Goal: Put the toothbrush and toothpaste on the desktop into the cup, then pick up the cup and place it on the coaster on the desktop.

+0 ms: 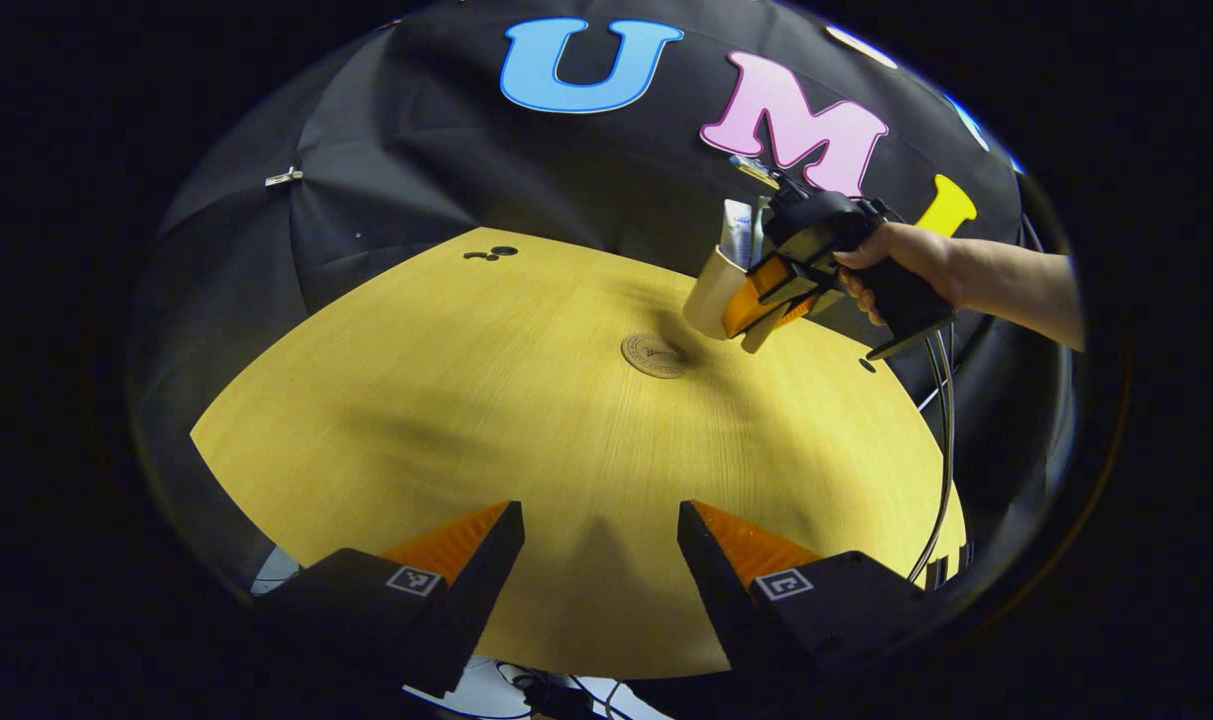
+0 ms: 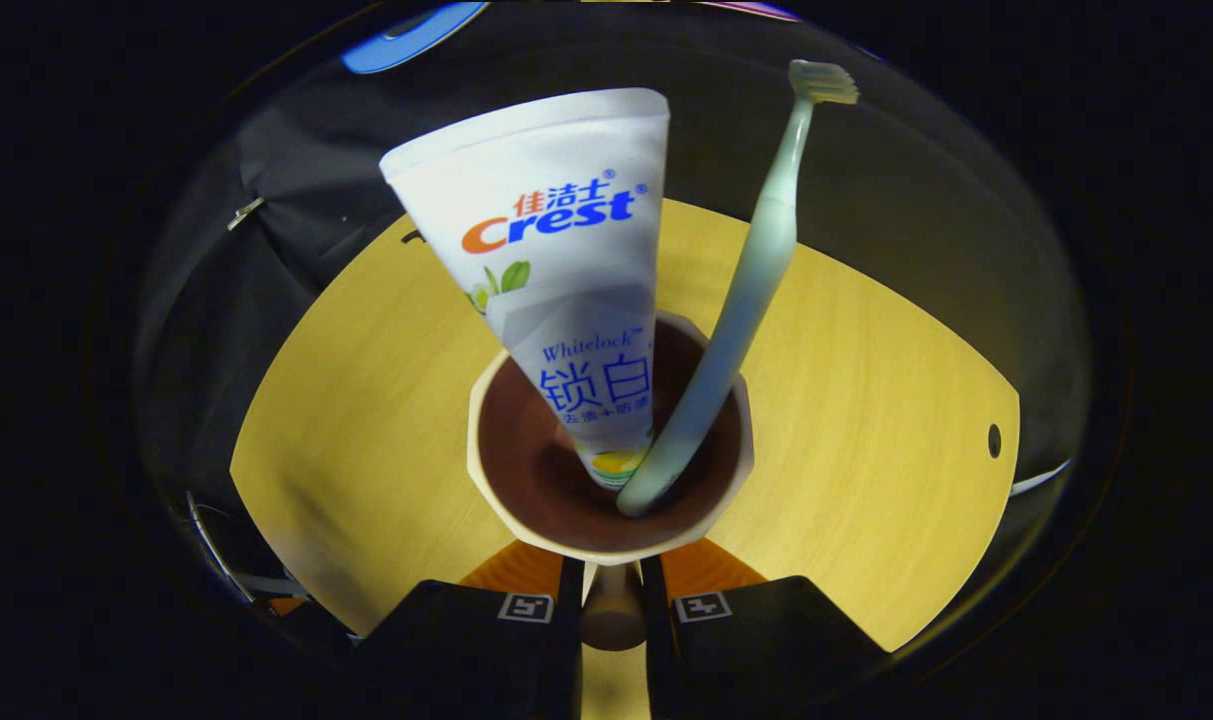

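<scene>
Left gripper view: left gripper point(image 1: 600, 560) hangs over the table's point(image 1: 466, 420) near edge w/ fingers spread, nothing btwn them; farther off, a hand point(image 1: 901, 262) holds the right gripper point(image 1: 766, 300), which has the cup point(image 1: 711, 292) lifted & tilted just above the coaster point(image 1: 654, 355) lying toward the table's far edge. Right gripper view looks down into the cup point(image 2: 611, 460): paste point(image 2: 556, 260) & brush point(image 2: 736, 300) stand inside, leaning apart, brush head up. Right gripper point(image 2: 614, 600) fingers are pressed in on the cup's handle point(image 2: 614, 612).
</scene>
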Demonstrator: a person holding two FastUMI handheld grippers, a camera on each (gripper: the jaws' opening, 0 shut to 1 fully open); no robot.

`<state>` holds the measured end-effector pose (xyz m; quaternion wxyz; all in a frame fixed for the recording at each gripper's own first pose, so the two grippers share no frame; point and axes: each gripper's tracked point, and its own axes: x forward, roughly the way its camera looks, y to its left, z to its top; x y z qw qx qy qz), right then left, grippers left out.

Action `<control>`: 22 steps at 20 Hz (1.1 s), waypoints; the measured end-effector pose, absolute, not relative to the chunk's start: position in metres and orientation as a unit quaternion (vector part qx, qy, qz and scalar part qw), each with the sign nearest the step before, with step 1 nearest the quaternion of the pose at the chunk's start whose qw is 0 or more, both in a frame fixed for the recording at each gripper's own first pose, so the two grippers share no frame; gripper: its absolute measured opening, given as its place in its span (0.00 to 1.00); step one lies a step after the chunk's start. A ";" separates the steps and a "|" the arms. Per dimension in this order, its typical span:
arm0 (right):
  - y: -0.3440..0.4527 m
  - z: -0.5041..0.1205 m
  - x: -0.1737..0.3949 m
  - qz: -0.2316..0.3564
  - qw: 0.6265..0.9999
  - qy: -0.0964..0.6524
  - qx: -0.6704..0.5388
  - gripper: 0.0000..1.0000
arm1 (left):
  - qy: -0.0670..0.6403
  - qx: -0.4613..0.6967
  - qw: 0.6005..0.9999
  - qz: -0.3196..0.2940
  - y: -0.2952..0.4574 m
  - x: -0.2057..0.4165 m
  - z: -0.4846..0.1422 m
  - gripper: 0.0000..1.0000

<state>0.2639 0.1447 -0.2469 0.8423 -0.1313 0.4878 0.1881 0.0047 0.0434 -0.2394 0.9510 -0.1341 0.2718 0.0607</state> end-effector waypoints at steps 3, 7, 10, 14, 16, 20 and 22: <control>0.170 -0.262 0.258 0.203 0.831 0.497 -0.147 0.29 | 0.270 -0.143 0.949 0.073 0.055 -0.005 -0.240 0.98; 0.187 -0.285 0.255 0.207 0.821 0.508 -0.161 0.29 | 0.283 -0.152 0.943 0.089 0.068 -0.022 -0.251 0.98; 0.191 -0.294 0.255 0.201 0.817 0.512 -0.173 0.29 | 0.289 -0.165 0.937 0.103 0.077 -0.034 -0.257 0.98; 0.187 -0.300 0.252 0.198 0.812 0.519 -0.179 0.29 | 0.292 -0.173 0.933 0.121 0.089 -0.041 -0.260 0.98; 0.190 -0.303 0.254 0.195 0.813 0.520 -0.175 0.24 | 0.290 -0.175 0.933 0.125 0.093 -0.043 -0.260 0.98; 0.193 -0.302 0.256 0.187 0.814 0.523 -0.170 0.31 | 0.290 -0.170 0.933 0.126 0.095 -0.043 -0.257 0.98; 0.189 -0.295 0.255 0.191 0.817 0.515 -0.175 0.33 | 0.288 -0.168 0.934 0.123 0.093 -0.043 -0.256 0.98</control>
